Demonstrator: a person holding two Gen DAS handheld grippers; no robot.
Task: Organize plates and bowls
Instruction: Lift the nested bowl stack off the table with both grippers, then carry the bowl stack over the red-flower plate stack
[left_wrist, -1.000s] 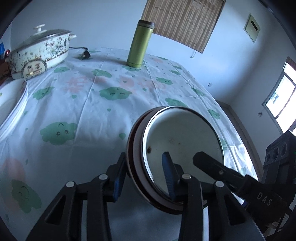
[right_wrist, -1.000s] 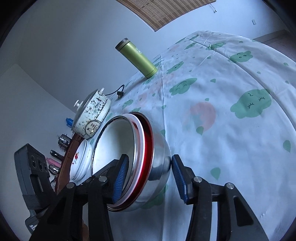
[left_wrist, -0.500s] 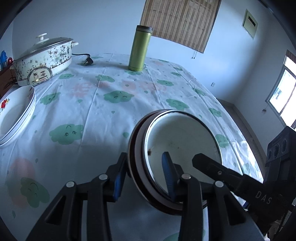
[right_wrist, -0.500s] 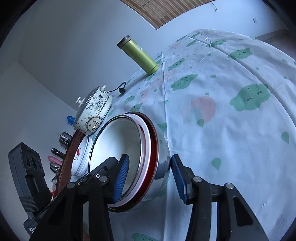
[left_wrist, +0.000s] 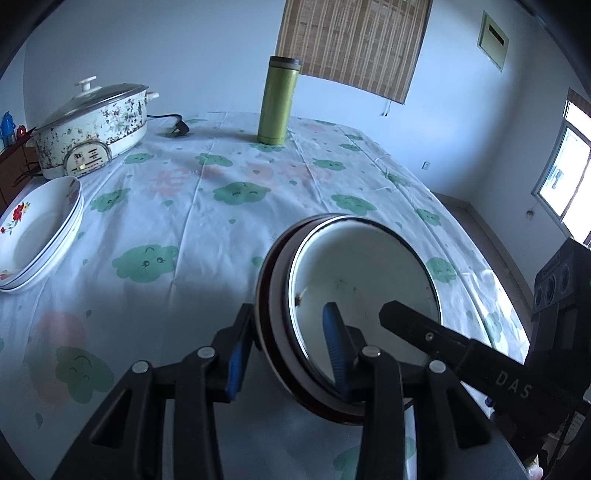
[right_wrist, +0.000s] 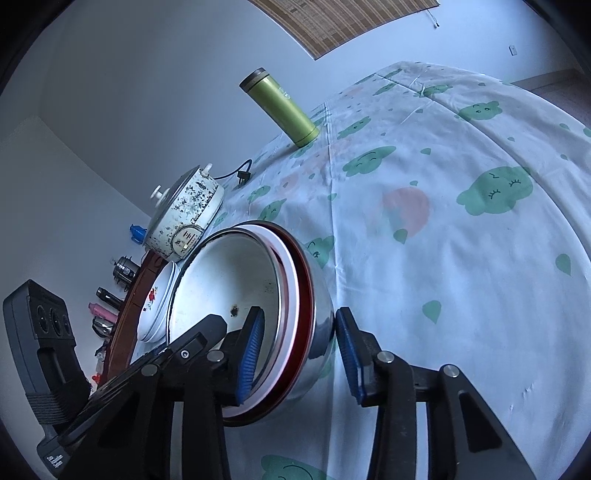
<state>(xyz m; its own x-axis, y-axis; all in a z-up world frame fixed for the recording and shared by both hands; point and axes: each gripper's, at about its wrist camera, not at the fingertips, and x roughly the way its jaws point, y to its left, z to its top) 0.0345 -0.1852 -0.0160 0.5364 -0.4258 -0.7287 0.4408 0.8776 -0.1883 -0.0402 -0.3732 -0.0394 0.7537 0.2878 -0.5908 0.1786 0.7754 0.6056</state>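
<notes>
A stack of nested bowls (left_wrist: 354, 291), white inside with a dark red rim and shiny steel outside, is held tilted above the tablecloth. My left gripper (left_wrist: 288, 350) is shut on its rim from one side. My right gripper (right_wrist: 299, 347) is shut on the bowl stack (right_wrist: 258, 295) from the opposite side, one finger inside and one on the steel wall. A pile of white flowered plates (left_wrist: 33, 236) lies at the table's left edge, also in the right wrist view (right_wrist: 159, 299).
A speckled electric pot (left_wrist: 92, 125) with lid and cord stands at the back left. A green thermos (left_wrist: 277, 103) stands at the back middle. The cloud-print tablecloth (left_wrist: 229, 192) covers the table. Small items sit on a brown sideboard (right_wrist: 122, 280) beyond the plates.
Both grippers have lifted and levelled with the bowl stack held between them. The plates and pot now sit further into the left wrist view.
</notes>
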